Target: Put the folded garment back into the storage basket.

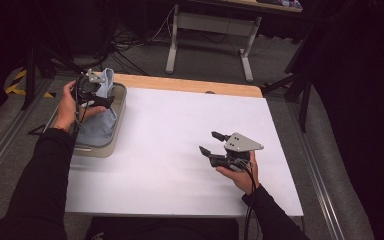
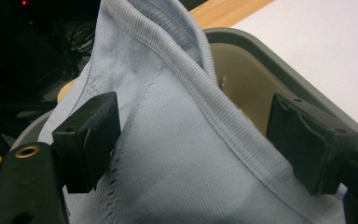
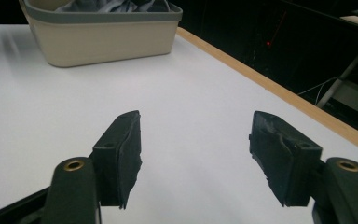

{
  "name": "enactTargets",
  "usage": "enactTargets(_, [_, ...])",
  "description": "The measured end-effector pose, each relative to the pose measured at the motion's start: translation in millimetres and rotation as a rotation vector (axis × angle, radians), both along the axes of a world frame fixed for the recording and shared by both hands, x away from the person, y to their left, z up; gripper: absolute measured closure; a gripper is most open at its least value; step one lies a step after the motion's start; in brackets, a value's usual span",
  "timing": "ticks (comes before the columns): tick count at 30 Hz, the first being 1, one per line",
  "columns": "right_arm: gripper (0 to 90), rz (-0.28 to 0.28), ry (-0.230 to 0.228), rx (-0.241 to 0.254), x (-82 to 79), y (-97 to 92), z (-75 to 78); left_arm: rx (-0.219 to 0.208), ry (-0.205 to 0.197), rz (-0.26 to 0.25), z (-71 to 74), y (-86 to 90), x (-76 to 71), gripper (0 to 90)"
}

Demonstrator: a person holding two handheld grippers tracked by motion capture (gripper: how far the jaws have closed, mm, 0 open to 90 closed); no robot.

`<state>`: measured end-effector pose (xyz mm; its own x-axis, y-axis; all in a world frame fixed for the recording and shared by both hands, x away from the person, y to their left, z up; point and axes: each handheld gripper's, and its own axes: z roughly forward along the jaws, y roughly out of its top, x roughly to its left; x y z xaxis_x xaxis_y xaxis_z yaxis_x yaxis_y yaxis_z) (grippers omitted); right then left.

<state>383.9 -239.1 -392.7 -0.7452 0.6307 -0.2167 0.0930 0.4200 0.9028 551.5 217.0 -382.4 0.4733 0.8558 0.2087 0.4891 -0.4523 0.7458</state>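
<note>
- Left gripper [image 2: 193, 149], jaws wide around the blue cloth [image 2: 177, 140], seemingly not yet pinching: closing shallow could lose it.
- Cloth may drag the bin [image 1: 117, 117].
- Right gripper [image 3: 196, 154], wide and empty, sits far off.

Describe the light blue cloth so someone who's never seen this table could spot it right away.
Start at the white table and go to its left edge, where a beige plastic tub with a grey rim sits. The light blue ribbed fabric garment is heaped inside it, one stitched edge standing above the rim; it is the table's one soft thing.
</note>
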Motion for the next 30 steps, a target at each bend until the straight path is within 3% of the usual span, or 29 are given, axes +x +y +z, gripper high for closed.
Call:
enactTargets(2, [34.4,0.001,0.017,0.007,-2.6,-5.9,-1.6,-0.003,0.009,-0.002,-1.3,-0.5,3.4,22.0])
enactTargets(6, [33.9,-0.005,0.032,0.01,-4.4,-10.7,-4.1,0.042,0.029,0.016,-5.7,-4.2,8.5,29.0])
enactTargets(9, [33.1,0.006,0.071,0.015,-2.5,-12.7,-7.8,0.033,0.031,0.024,-8.2,-2.6,10.7,33.0])
enactTargets(10, [33.2,0.01,0.089,0.024,-1.5,-13.9,-9.4,0.038,0.038,0.03,-8.7,-1.7,11.3,35.8])
enactTargets(13, [33.2,-0.032,0.087,0.035,-0.5,-18.9,-11.9,0.017,0.051,0.042,-11.7,1.4,12.7,45.9])
enactTargets(16, [33.2,-0.048,0.098,0.061,0.6,-23.2,-12.5,0.027,0.056,0.043,-13.3,2.4,13.3,55.8])
enactTargets(23, [33.6,-0.069,0.097,0.077,1.3,-26.0,-14.8,0.067,0.071,0.011,-14.4,0.6,10.4,72.2])
enactTargets(30, [33.7,-0.069,0.106,0.081,2.0,-25.9,-15.9,0.119,0.108,-0.034,-16.6,-1.2,4.6,77.0])
